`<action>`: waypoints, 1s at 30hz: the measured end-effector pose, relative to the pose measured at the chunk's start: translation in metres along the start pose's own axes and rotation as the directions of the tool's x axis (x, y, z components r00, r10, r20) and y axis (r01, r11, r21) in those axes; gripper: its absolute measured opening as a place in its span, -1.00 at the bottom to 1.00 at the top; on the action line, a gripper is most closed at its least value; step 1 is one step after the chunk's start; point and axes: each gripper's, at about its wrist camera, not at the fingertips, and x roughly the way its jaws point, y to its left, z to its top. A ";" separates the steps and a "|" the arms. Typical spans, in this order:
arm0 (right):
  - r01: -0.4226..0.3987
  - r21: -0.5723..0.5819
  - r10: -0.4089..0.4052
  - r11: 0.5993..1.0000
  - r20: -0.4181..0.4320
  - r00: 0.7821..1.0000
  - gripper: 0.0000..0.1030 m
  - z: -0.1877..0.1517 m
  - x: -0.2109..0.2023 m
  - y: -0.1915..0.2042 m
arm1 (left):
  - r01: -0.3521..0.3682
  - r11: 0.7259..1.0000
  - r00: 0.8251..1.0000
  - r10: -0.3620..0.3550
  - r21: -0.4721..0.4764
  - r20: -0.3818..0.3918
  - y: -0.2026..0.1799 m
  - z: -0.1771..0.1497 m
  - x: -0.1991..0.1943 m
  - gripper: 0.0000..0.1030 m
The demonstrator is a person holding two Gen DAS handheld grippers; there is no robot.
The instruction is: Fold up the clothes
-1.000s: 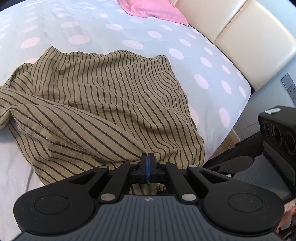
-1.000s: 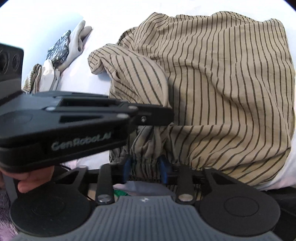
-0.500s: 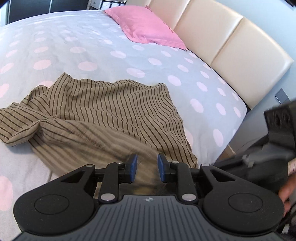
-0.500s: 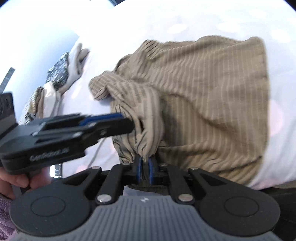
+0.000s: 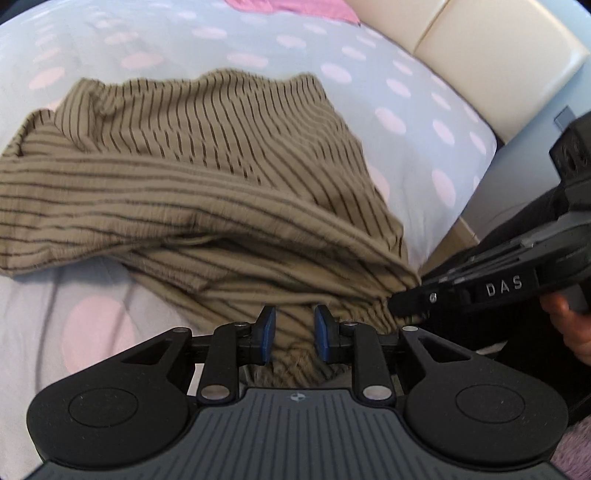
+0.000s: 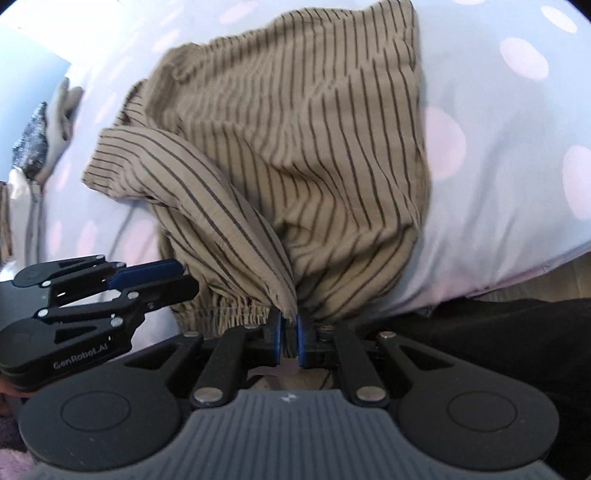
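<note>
Striped fabric takes up most of the bed: a tan garment (image 5: 207, 192) with thin dark stripes lies rumpled on a pale blue bedspread (image 5: 406, 110) dotted with pink, its near end pulled toward the edge of the mattress where the person stands. One loose flap folds over toward the left in the right wrist view, and a gathered elastic hem runs along the near edge.

Right gripper (image 6: 290, 336) has its blue pads pressed almost together on a pinch of that near edge, with the cloth bunched up and rising out of the narrow gap. In the left wrist view the same tool (image 5: 413, 299) comes in from the right, its tip buried in the gathered fabric, and part of a hand (image 5: 561, 325) shows behind it.

Left gripper (image 5: 293, 332) hovers just over the hem with its pads (image 5: 266, 332) standing a little apart; cloth lies beneath the gap, but nothing is pinched between them. From the right wrist view it (image 6: 173, 278) sits at the left, close beside the elastic hem.

A pink pillow (image 5: 295, 7) lies at the far end of the bed against a cream padded headboard (image 5: 461, 40). At the far left edge of the right wrist view there seems to be a small heap of other clothes (image 6: 48, 129), though it is too blurred to be sure.
</note>
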 end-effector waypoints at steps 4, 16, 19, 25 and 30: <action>0.053 -0.012 -0.053 0.999 -0.026 0.998 -0.82 0.001 0.016 0.000 | -0.029 0.999 0.999 0.029 0.013 -0.042 -0.001 -0.008 0.011 -0.60; 0.158 -0.124 -0.161 0.980 -0.009 0.987 -0.44 0.000 0.015 0.018 | -0.068 0.995 0.996 0.064 -0.067 -0.059 0.018 -0.014 -0.004 -0.57; 0.179 -0.174 -0.173 0.968 0.049 0.984 -0.43 0.001 -0.007 0.027 | -0.109 0.988 0.994 0.105 -0.106 -0.041 0.033 -0.007 -0.026 -0.47; 0.207 -0.310 -0.166 0.928 0.152 0.974 -0.43 0.018 -0.031 0.061 | -0.236 0.958 0.972 0.235 -0.164 -0.027 0.077 0.007 -0.063 -0.47; 0.206 -0.429 -0.142 0.879 0.176 0.974 -0.43 0.035 -0.020 0.106 | -0.336 0.934 0.942 0.335 -0.117 -0.027 0.112 0.021 -0.084 -0.47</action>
